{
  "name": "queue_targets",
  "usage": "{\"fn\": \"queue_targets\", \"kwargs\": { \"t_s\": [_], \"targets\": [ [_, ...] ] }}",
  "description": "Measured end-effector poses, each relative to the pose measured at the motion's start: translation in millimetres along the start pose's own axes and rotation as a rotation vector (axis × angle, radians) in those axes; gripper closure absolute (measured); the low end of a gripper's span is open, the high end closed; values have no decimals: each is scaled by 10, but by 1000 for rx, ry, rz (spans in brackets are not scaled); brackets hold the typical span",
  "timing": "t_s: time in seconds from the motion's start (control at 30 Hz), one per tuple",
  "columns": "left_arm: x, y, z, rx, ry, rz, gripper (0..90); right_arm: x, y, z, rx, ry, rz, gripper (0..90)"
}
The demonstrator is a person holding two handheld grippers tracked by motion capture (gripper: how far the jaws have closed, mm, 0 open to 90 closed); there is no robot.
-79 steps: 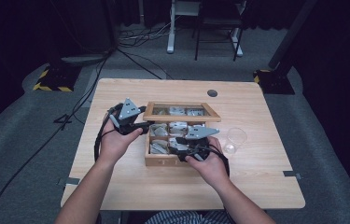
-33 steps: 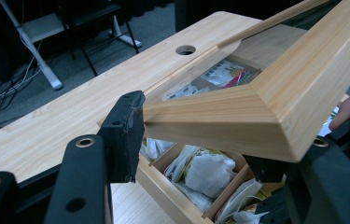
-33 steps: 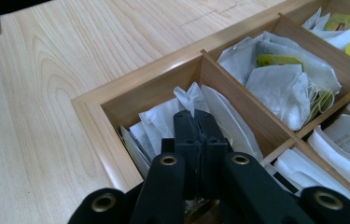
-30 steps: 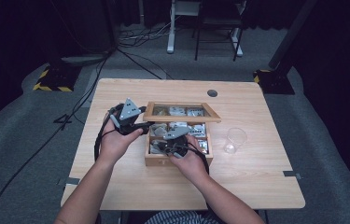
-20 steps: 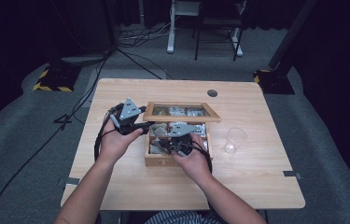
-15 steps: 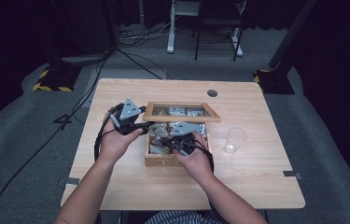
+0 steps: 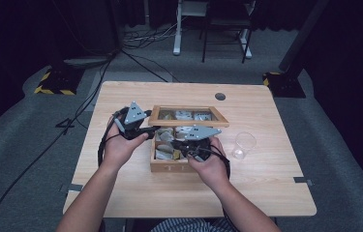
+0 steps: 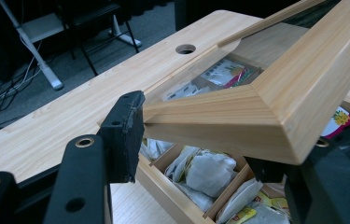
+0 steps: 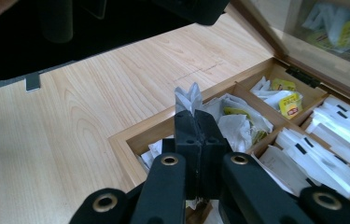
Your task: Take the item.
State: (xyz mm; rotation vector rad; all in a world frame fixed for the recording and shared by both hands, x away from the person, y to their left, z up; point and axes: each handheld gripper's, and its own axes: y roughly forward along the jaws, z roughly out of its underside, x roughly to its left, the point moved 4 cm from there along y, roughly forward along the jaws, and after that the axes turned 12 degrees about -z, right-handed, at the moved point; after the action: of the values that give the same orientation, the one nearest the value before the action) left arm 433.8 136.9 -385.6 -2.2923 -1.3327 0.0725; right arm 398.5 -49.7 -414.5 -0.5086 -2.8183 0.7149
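Observation:
A wooden tea box (image 7: 174,166) sits mid-table, its glass-paned lid (image 7: 189,123) propped open. My left gripper (image 7: 152,129) is shut on the lid's front left corner (image 8: 266,107) and holds it up; in the left gripper view its jaws (image 8: 200,140) clamp the wooden frame. Over the box's left compartments, my right gripper (image 7: 176,145) is shut on a white tea bag (image 9: 187,99), which pokes out past the pressed-together pads (image 9: 196,121) just above the box wall (image 9: 135,133). Several tea bags (image 8: 205,170) fill the compartments.
A clear plastic cup (image 7: 243,145) stands right of the box. A round cable hole (image 7: 220,96) is near the table's far edge. Bare tabletop (image 7: 121,193) lies left of and in front of the box.
My right gripper moved from the box's right side to its left compartments, then rose slightly. The left gripper has kept still on the lid.

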Motion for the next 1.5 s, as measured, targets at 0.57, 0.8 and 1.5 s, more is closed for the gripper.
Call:
{"fn": "queue_targets", "kwargs": {
  "t_s": [0.57,0.8,1.5],
  "targets": [
    [5,1,17,14,4,12,445,-70,-538,89,-65,18,67,900],
    [6,7,21,16,2,14,445,-103,-817,156,-110,43,99,900],
    [9,38,30,24,11,6,446,-437,-1481,506,-214,133,229,900]
  ]
}}
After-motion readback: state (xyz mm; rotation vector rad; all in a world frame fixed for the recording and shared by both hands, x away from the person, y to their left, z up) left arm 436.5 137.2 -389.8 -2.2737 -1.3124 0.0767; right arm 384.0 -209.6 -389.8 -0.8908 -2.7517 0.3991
